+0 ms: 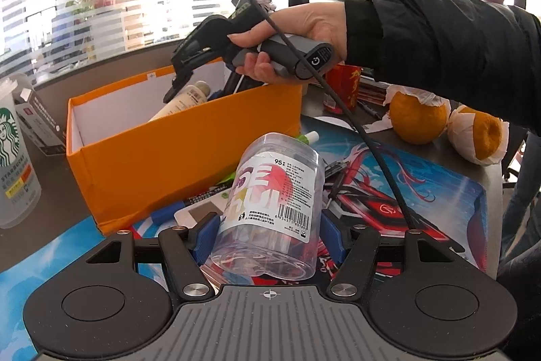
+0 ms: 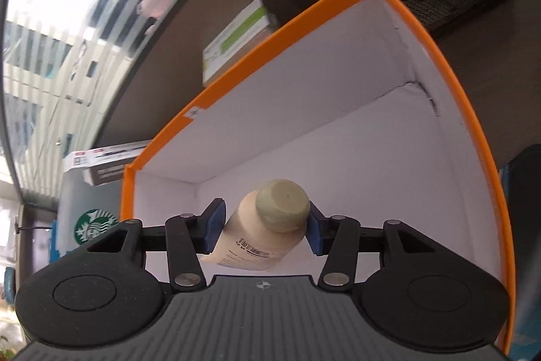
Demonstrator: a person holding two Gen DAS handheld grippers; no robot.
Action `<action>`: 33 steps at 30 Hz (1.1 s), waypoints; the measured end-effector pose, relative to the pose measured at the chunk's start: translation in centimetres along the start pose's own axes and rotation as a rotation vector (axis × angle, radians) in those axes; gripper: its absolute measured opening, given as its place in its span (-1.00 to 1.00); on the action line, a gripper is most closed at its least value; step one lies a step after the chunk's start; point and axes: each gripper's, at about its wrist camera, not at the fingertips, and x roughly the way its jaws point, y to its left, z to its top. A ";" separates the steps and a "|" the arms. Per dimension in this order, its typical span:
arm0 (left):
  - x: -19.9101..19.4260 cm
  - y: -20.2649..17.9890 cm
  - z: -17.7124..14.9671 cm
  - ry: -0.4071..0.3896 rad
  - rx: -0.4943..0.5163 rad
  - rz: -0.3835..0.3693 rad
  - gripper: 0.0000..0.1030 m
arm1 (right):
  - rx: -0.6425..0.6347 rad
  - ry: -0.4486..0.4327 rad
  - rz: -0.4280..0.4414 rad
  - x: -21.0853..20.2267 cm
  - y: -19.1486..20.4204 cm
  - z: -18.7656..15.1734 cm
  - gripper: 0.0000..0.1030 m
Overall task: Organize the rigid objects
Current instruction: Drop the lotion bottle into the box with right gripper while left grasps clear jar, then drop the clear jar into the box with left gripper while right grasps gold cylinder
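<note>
A clear plastic cylindrical jar with a white label, pink and yellow lettering and a barcode tilts above the tabletop, just beside the orange cardboard box with a white inside. A cream plastic bottle with a rounded beige cap and small dark print hangs at a slant inside the box, cap pointing away from the right wrist camera.

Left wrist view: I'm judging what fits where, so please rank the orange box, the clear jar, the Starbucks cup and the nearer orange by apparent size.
1. Orange box, clearly largest.
2. Clear jar, though it sits close to the camera between the left tongs, which inflates it.
3. Starbucks cup, cut off by the frame edge, so unsure against the jar.
4. Nearer orange, smallest.
</note>
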 end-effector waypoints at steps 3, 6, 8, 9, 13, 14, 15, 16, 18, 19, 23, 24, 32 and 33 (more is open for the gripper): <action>0.1 0.1 -0.1 0.001 -0.006 0.002 0.22 | -0.024 -0.008 -0.026 -0.1 0.3 -0.1 -0.08; -0.1 0.2 -0.4 0.000 -0.016 0.007 0.22 | -0.044 -0.013 -0.055 0.1 1.2 -0.1 -0.04; -0.2 0.3 -0.4 0.001 -0.020 0.010 0.22 | -0.056 -0.026 -0.078 0.0 1.4 -0.2 -0.01; -0.2 0.2 -0.4 0.001 -0.022 0.012 0.22 | -0.060 -0.026 -0.075 0.1 1.5 -0.1 0.00; -0.3 0.1 -0.4 -0.002 -0.027 0.020 0.22 | -0.069 -0.044 -0.080 -0.3 1.5 0.0 0.25; -0.3 0.1 -0.3 -0.003 -0.027 0.020 0.22 | -0.083 -0.052 -0.092 -0.5 1.7 0.0 0.44; -0.3 0.0 -0.3 -0.004 -0.026 0.022 0.22 | -0.099 -0.061 -0.096 -0.6 1.9 -0.1 0.56; -0.4 0.0 -0.3 -0.004 -0.026 0.024 0.22 | -0.113 -0.084 -0.096 -1.0 2.2 -0.2 0.56; -0.5 -0.1 -0.2 -0.005 -0.029 0.029 0.22 | -0.142 -0.109 -0.091 -1.5 2.8 -0.2 0.56; -0.6 -0.1 0.0 -0.006 -0.030 0.032 0.21 | -0.164 -0.122 -0.085 -2.1 3.1 -0.3 0.56; -0.9 0.1 1.2 -0.016 -0.024 0.049 0.15 | -0.266 -0.164 -0.016 -4.5 4.1 -1.3 0.56; -0.9 0.2 1.5 -0.019 -0.022 0.054 0.11 | -0.301 -0.171 0.025 -5.3 4.2 -1.8 0.56; 0.6 1.7 3.5 -0.008 -0.019 0.090 0.01 | -0.630 -0.155 0.137 -9.7 3.5 -8.7 -0.30; 0.9 1.9 3.6 -0.003 -0.028 0.093 0.00 | -0.624 -0.155 0.148 -10.3 2.8 -9.3 -0.38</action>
